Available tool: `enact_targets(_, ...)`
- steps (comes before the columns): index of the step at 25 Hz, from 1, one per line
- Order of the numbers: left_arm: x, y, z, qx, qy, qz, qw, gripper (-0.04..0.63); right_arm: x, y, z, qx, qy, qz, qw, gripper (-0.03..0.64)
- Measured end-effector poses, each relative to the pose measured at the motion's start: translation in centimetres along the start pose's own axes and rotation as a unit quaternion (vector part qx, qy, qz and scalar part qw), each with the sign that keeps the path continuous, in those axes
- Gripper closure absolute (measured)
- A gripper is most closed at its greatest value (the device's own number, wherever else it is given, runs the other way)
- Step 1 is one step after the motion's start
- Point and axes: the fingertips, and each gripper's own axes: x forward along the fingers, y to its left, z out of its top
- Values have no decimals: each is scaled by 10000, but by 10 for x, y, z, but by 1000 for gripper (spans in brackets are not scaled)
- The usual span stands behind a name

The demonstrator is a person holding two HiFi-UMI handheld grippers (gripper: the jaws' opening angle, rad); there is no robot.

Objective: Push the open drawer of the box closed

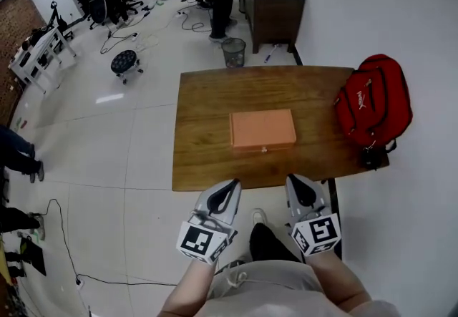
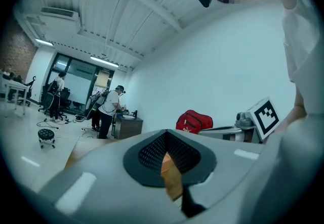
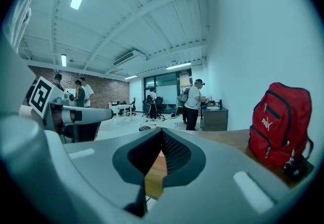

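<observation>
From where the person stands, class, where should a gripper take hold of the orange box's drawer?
Probably the small knob centred on the orange box's near face, from the person's side: it alone protrudes, and that face points toward them.

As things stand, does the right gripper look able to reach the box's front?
Probably yes. The right gripper hovers by the near edge of the table, and only bare wood lies between it and the box; the backpack sits off to the side.
</observation>
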Motion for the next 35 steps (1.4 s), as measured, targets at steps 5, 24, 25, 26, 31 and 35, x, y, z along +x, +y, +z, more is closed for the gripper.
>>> enact_targets(5, -55, -28, -1, 51, -44, -53, 10000, 589, -53, 36, -6, -105, -109, -165, 9997, 614)
enact_targets(24, -138, -102, 14, 105, -215, 101, 9997, 589, -155, 86, 0, -207, -203, -58, 9996, 614)
enact_targets(25, -139, -104, 15, 95, -240, 145, 9996, 589, -159, 85, 0, -194, -197, -28, 9996, 614)
enact_targets(26, -141, -105, 16, 78, -263, 194, 9994, 589, -162, 85, 0, -189, -196, 2, 9996, 615)
enact_targets(31, -150, -111, 14, 81, -271, 400, 9988, 590, -175, 88, -1, -334, -153, 120, 9993, 614)
enact_targets(35, -149, -123, 15, 240, -225, 412, 9986, 589, -182, 83, 2, -250, -189, 90, 9995, 615)
